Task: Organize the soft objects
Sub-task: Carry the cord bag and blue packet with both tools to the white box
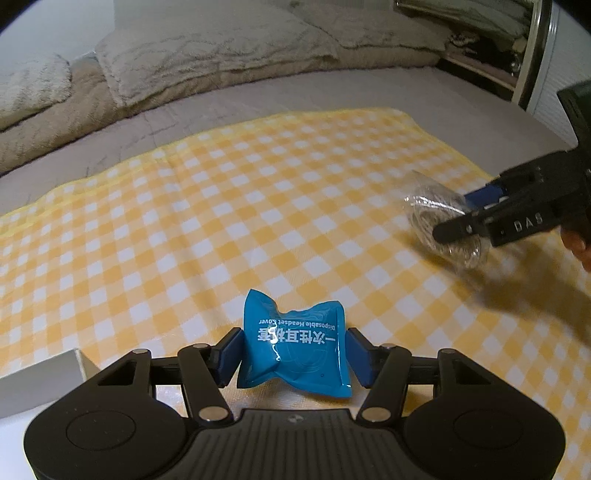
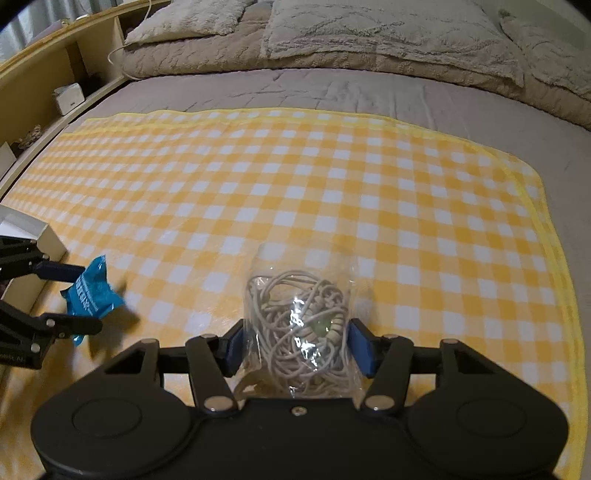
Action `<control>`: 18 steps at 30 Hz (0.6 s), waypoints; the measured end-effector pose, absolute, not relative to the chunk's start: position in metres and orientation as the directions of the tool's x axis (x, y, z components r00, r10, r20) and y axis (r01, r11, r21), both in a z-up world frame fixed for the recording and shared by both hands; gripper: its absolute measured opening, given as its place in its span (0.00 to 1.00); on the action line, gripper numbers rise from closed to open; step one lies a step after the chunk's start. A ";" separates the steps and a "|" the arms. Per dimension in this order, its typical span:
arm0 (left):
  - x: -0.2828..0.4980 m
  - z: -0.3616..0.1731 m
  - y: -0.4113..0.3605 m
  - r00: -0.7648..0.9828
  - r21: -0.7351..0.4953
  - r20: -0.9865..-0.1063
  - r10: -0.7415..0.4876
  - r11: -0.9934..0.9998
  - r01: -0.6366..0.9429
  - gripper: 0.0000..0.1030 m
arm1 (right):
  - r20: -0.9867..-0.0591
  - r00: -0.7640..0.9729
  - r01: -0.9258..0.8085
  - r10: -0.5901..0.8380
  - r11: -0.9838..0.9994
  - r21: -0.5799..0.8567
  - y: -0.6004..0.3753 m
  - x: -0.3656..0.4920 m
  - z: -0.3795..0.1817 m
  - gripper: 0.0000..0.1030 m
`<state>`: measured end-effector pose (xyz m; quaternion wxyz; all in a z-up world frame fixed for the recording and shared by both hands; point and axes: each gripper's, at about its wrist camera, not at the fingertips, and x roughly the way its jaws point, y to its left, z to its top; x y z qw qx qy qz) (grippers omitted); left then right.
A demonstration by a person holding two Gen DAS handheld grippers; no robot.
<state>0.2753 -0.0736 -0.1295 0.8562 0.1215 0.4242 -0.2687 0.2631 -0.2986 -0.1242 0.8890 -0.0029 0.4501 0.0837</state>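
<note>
At the lower left of the left wrist view, the corner of a white box (image 1: 40,380) sits on the yellow checked cloth (image 1: 221,206). Just right of it, low in the middle of the frame, the left claw (image 1: 291,356) is clamped on a blue packet (image 1: 295,350) of disposable headset covers, its blue pads (image 1: 229,356) pressing into both sides so the foil buckles. At the right edge of that view the right claw (image 1: 458,218) grips a clear bag of tangled cord (image 1: 443,221). In the right wrist view that bag (image 2: 301,325) fills the lower middle, pinched between the pads (image 2: 360,349), and the left claw (image 2: 79,295) with its packet (image 2: 92,291) shows at the left edge.

Risks, as I judge them: both wrappers are slick and puffed, so a light squeeze could let either slide out as the hands travel. The packet is held near its waist and could twist. The cord bag is gripped through loose film, and it could sag or slip free if the pads have caught only plastic.

Count: two claws, one blue packet, one cord bag, one white box, one checked cloth, spread on the bed (image 2: 369,92), and several pillows (image 2: 369,29) at the top of the frame.
</note>
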 end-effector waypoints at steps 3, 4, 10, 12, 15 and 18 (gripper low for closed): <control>0.267 -0.118 -0.071 0.518 -0.014 -0.775 -0.362 0.829 0.559 0.58 | -0.791 0.594 -0.156 0.143 0.986 0.061 -0.292 0.254 -0.113 0.57; 0.264 -0.115 -0.070 0.526 -0.014 -0.769 -0.364 0.832 0.555 0.59 | -0.787 0.601 -0.155 0.142 0.986 0.059 -0.290 0.251 -0.108 0.57; 0.246 -0.090 -0.057 0.574 -0.022 -0.727 -0.376 0.849 0.529 0.59 | -0.759 0.639 -0.140 0.125 0.989 0.045 -0.280 0.234 -0.086 0.57; 0.242 -0.082 -0.051 0.588 -0.027 -0.715 -0.378 0.855 0.517 0.59 | -0.752 0.649 -0.136 0.116 0.990 0.035 -0.276 0.227 -0.080 0.57; 0.234 -0.072 -0.041 0.610 -0.030 -0.699 -0.374 0.867 0.497 0.59 | -0.736 0.668 -0.128 0.109 0.991 0.031 -0.271 0.219 -0.070 0.57; 0.228 -0.063 -0.029 0.631 -0.030 -0.685 -0.364 0.880 0.474 0.59 | -0.721 0.686 -0.122 0.101 0.992 0.023 -0.264 0.212 -0.060 0.57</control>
